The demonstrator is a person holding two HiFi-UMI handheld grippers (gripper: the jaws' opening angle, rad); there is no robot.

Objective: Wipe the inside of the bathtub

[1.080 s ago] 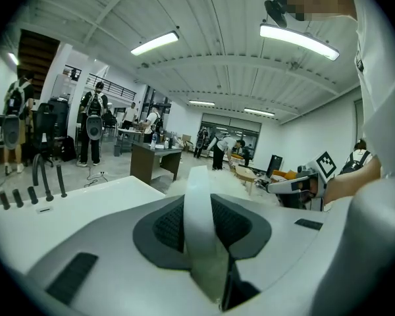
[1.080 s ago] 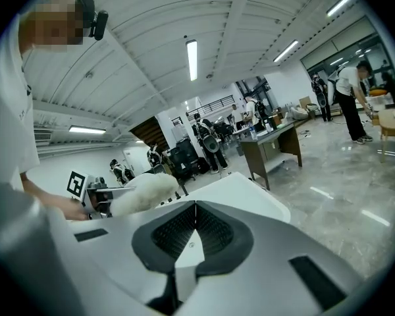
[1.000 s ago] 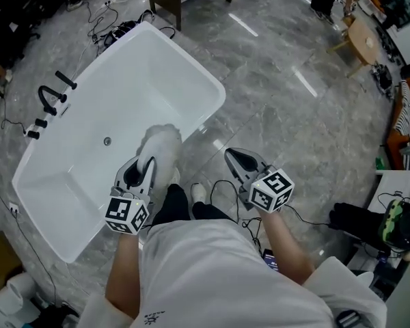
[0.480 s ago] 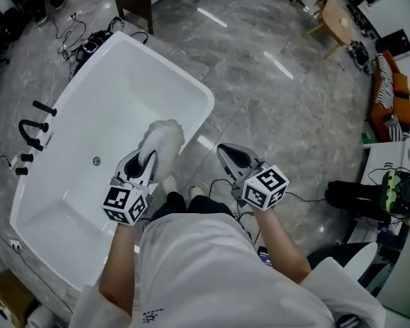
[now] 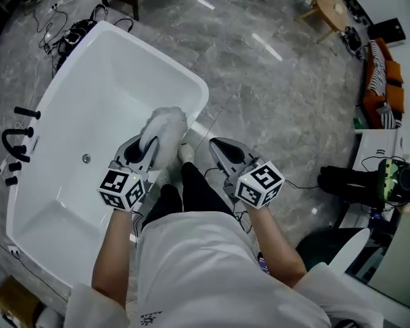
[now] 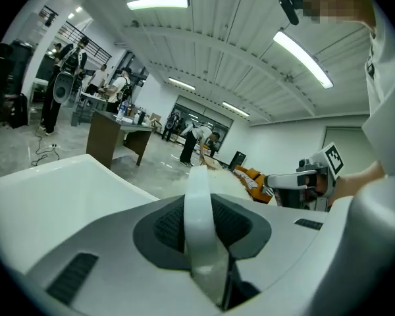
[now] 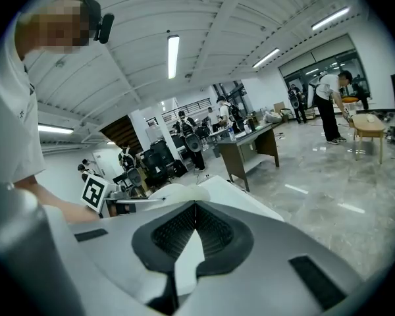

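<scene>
- Head view, centre left: left hand-held gripper [image 5: 141, 150] clamps a fluffy white duster [image 5: 165, 130] at the near edge of the white bathtub [image 5: 109, 74], which fills the upper left.
- Right hand-held gripper [image 5: 222, 150], at centre: jaws pressed together, empty.

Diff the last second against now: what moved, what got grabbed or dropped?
The left gripper carried the fluffy white cloth away from the drain, toward the near rim and right corner of the bathtub. The person's leg stepped forward between the grippers. Nothing was grabbed or released. Unchanged: left gripper shut on the cloth, right gripper shut and empty above the floor.
</scene>
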